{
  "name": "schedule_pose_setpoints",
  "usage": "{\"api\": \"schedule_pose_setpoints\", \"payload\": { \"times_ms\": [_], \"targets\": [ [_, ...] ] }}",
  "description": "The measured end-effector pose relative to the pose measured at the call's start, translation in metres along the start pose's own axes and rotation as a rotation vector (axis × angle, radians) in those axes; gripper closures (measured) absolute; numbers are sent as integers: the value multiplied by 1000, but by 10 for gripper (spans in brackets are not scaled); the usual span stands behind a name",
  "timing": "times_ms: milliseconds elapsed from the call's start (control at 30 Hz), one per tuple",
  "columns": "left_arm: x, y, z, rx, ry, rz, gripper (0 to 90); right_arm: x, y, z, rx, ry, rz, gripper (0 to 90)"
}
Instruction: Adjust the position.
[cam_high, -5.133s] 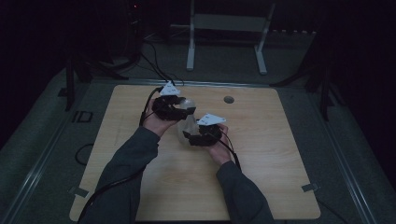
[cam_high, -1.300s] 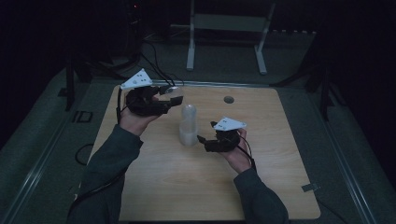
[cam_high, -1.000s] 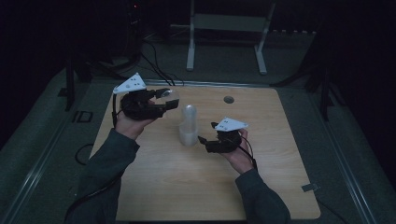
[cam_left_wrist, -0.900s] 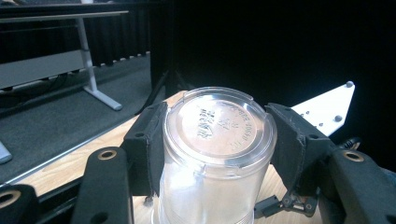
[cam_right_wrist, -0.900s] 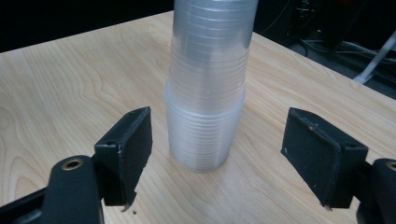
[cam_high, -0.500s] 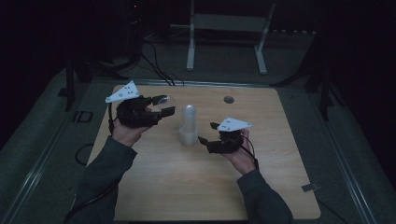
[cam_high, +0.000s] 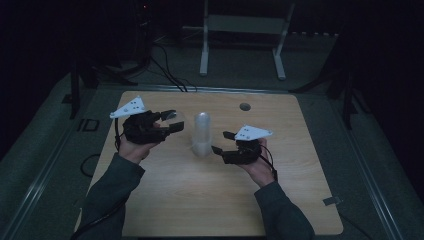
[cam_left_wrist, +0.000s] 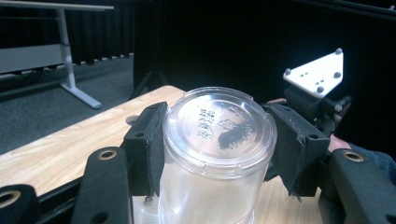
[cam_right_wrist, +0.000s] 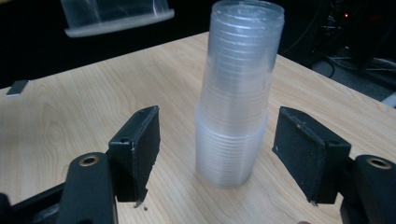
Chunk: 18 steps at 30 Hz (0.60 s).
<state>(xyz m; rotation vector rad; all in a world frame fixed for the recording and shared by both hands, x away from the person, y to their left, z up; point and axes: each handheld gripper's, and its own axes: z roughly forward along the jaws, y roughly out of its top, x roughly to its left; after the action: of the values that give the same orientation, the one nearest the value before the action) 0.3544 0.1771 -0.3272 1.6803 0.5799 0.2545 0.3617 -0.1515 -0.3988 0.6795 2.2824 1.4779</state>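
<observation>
One clear cup (cam_left_wrist: 212, 154) is off the stack of cups (cam_high: 201, 134) mid-worktop (cam_high: 300, 200) and pinched in my left hand-held gripper (cam_high: 167, 120) toward the left edge; my right hand-held gripper (cam_high: 219, 143), jaws just narrowing yet clear of the stack, holds nothing, the rest unseparated.

The left tongs (cam_high: 172, 120), gripping one clear cup (cam_left_wrist: 215, 154), have swung toward nine o'clock and dropped lower. The right tongs (cam_high: 220, 142) have just been closing, pads clear of the cup stack (cam_high: 201, 135) between them.
</observation>
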Motion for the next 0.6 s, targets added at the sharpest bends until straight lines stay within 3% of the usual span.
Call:
{"api": "schedule_pose_setpoints", "payload": {
  "times_ms": [600],
  "targets": [
    [3, -26, 3, -6, -28, -38, 413, 5, 4, -2, -50, 61, 9, 291]
  ]
}}
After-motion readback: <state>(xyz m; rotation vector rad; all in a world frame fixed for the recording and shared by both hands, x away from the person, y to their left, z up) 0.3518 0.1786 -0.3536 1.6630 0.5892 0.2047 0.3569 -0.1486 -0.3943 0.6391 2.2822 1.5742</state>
